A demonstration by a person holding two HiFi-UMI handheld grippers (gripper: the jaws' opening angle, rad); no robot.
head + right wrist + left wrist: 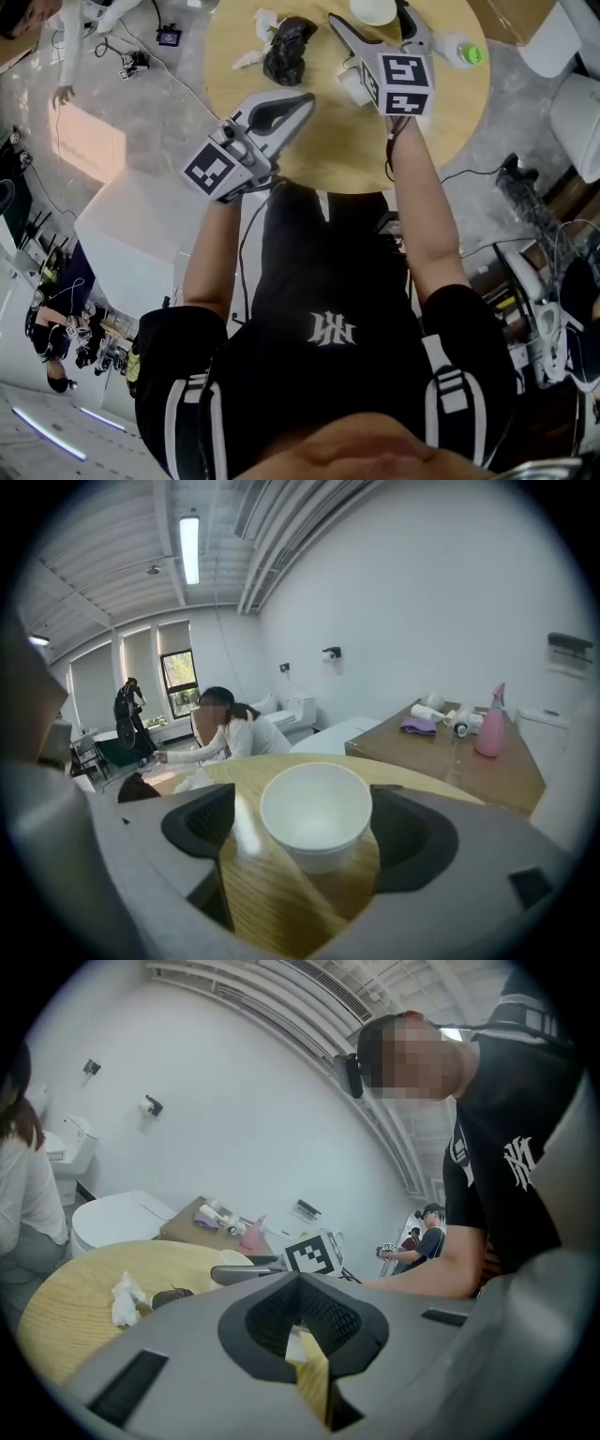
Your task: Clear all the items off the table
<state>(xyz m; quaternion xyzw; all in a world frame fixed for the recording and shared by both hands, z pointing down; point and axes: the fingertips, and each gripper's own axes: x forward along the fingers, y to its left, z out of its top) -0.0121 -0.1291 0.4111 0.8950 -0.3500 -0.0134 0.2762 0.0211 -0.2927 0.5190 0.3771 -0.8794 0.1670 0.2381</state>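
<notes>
A round wooden table (328,141) carries a white paper cup (373,9), a crumpled white tissue (262,28) and a dark crumpled lump (289,49). My right gripper (370,21) reaches over the far side of the table. In the right gripper view its jaws stand open, and the cup (316,808) sits upright between them with a gap on each side. My left gripper (305,101) hovers over the near part of the table, its jaws shut with nothing held. The left gripper view shows the tissue (125,1297) and the dark lump (171,1296) off to its left.
A bottle with a green cap (466,52) lies at the table's right edge, and a small white item (354,86) sits under my right gripper. Beyond stands a brown table with a pink spray bottle (489,731). A person (234,733) crouches past the far rim. Cables cross the floor.
</notes>
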